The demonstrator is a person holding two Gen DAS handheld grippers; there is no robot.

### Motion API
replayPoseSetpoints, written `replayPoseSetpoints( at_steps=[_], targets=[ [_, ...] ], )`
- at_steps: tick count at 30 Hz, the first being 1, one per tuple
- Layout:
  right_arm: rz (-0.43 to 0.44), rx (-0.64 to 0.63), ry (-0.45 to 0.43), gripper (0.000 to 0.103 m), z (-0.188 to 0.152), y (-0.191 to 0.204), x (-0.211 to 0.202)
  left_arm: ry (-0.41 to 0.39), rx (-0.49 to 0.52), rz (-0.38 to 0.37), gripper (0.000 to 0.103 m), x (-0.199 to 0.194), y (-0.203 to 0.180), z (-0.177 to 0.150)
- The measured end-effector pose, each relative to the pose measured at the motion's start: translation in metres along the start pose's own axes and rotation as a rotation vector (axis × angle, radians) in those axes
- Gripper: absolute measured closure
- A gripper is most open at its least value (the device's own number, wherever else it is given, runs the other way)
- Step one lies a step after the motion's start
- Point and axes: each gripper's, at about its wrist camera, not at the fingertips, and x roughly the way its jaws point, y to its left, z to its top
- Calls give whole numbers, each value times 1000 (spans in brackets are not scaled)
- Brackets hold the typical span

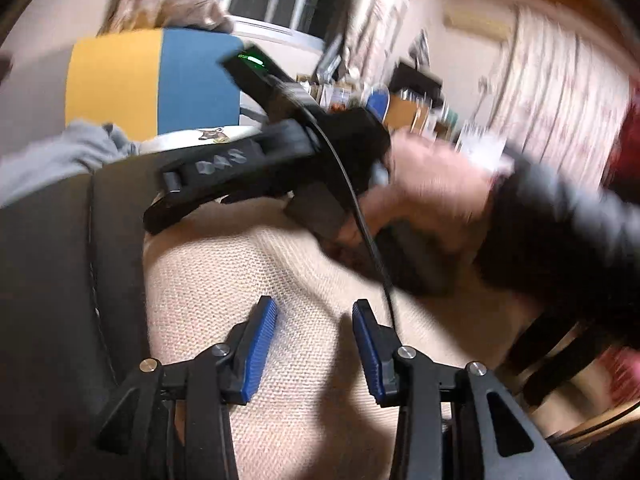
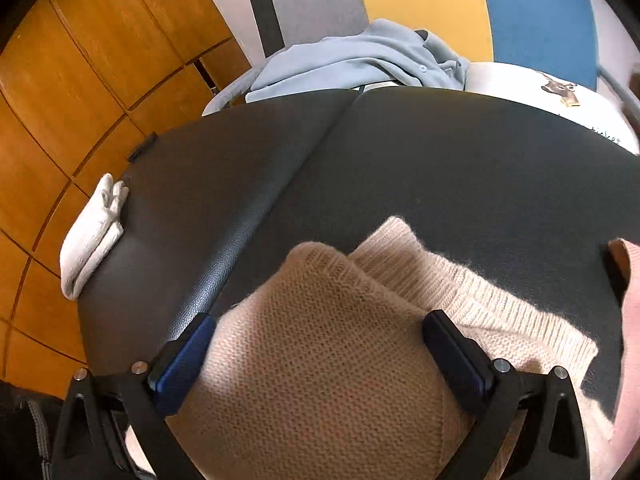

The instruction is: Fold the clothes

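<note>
Right wrist view showed the right gripper (image 2: 320, 356) with jaws spread wide over a folded layer of the cream knit sweater (image 2: 320, 360), which lay on the black padded table (image 2: 400, 168), pads not pressing. The left gripper (image 1: 316, 344) hovered part-open above it, empty. The knit looked soft, light and stretchy (likely to sag); a ribbed hem or folded edge seemed the best hold.

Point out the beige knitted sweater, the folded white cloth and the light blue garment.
Beige knitted sweater (image 2: 320, 344): right wrist view, folded knit panel.
Folded white cloth (image 2: 94, 236): right wrist view, its middle.
Light blue garment (image 2: 360, 60): right wrist view, crumpled body.
</note>
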Motion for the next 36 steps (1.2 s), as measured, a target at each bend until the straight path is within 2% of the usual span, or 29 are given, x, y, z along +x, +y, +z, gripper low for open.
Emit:
replayPoseSetpoints(
  at_steps=[3,6,10,13,18,20,24,30,32,36],
  targets=[
    [38,31,-30,0,0,-7,-2,-39,-167,-56,64,-22,30,10],
    [113,92,-79,0,-2,-13,-13,-67,-246,-40,61,-40,60,23],
    [225,197,-169,0,-2,-25,-32,-24,-295,-28,59,-42,91,35],
    [252,247,-249,0,-9,-28,-61,-18,-270,-12,58,-43,93,42],
    [247,174,-279,0,-40,-12,-123,57,-297,-57,54,-28,101,39],
    [209,128,-251,0,-58,-4,-143,100,-317,-94,52,-15,107,36],
    [94,61,-132,0,-98,2,-162,167,-386,-190,44,9,119,29],
    [-1,60,34,0,-140,-9,-133,209,-446,-313,32,38,129,23],
    [-41,41,49,0,-144,-9,-123,215,-456,-344,31,46,129,22],
    [-47,44,53,0,-144,-13,-121,196,-442,-335,27,53,120,23]
  ],
)
